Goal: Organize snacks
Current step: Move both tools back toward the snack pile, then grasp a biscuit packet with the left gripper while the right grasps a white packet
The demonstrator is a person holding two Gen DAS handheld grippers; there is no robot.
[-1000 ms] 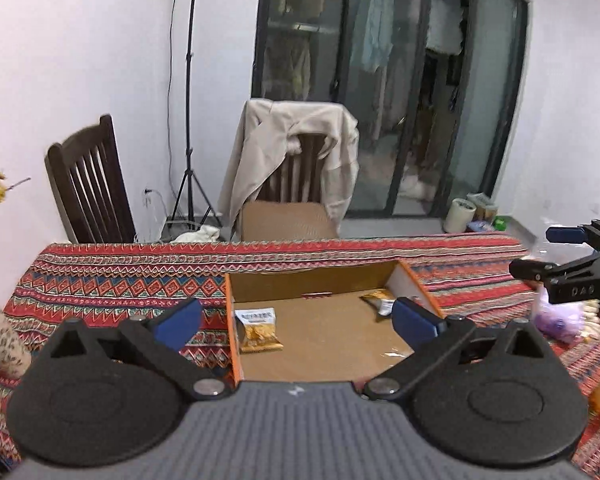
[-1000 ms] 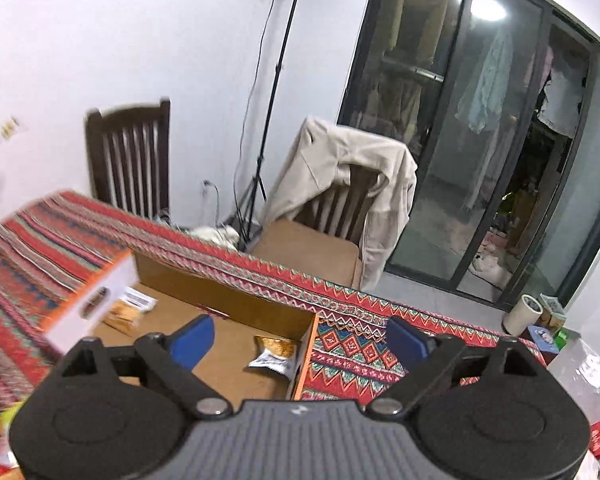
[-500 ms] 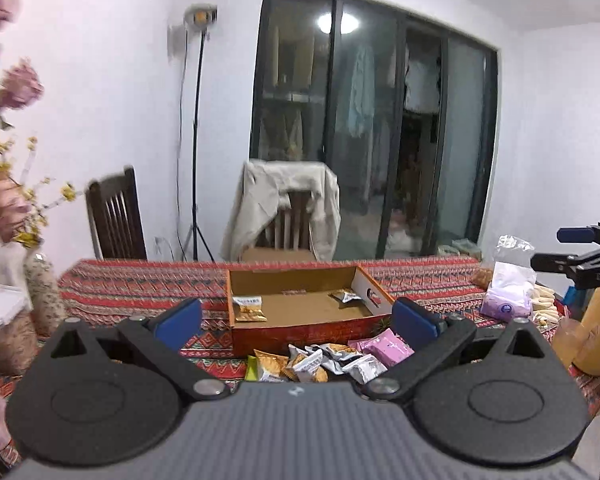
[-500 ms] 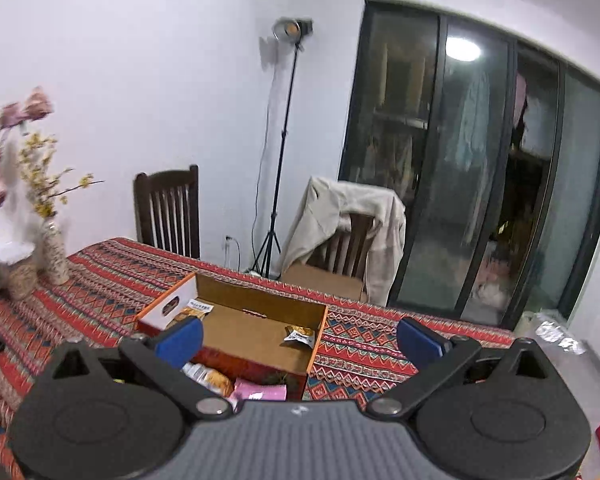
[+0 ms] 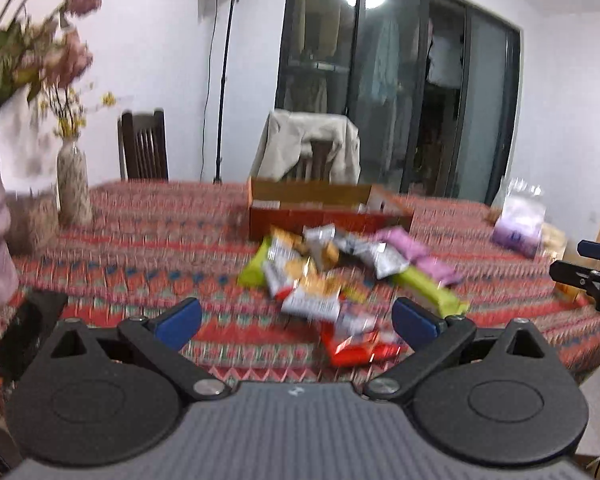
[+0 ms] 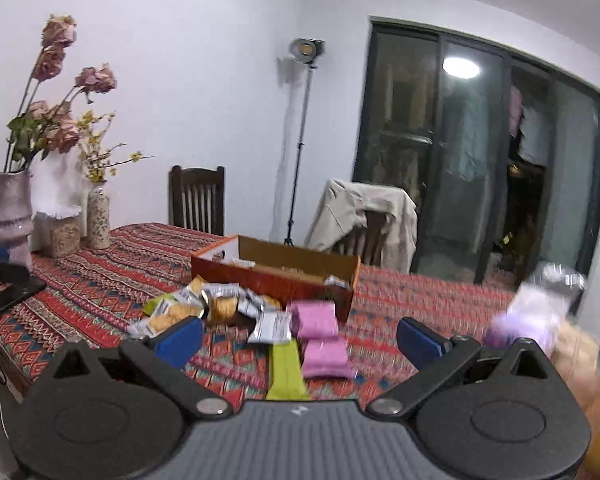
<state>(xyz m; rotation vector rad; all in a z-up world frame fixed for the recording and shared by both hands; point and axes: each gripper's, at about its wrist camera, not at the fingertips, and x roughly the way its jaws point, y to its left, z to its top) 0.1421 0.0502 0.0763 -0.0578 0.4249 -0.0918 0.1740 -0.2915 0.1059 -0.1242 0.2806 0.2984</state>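
Both grippers empty, spread wide: left gripper [image 5: 296, 314], right gripper [image 6: 298, 338]; right jaws just been opening, nothing btwn them.

Snack pile [image 5: 340, 272] loose on patterned tablecloth [image 5: 140, 240], just in front of cardboard box [image 5: 328, 216].

Pile: yellow-green bars, pink packs [image 6: 318, 318], silver/orange pouches, red wrapper [image 5: 356, 350] nearest left gripper.

Box [image 6: 276, 276] holds only few pkts, count unclear.

Progress est: early. Most snacks not yet boxed. Pick not begun.

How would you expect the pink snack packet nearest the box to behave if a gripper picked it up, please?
The pink packet looks puffy and soft, so it would probably give under the pads. It seems light. Its smooth wrapper may slip, and pushing it would likely nudge the second pink packet beside it.
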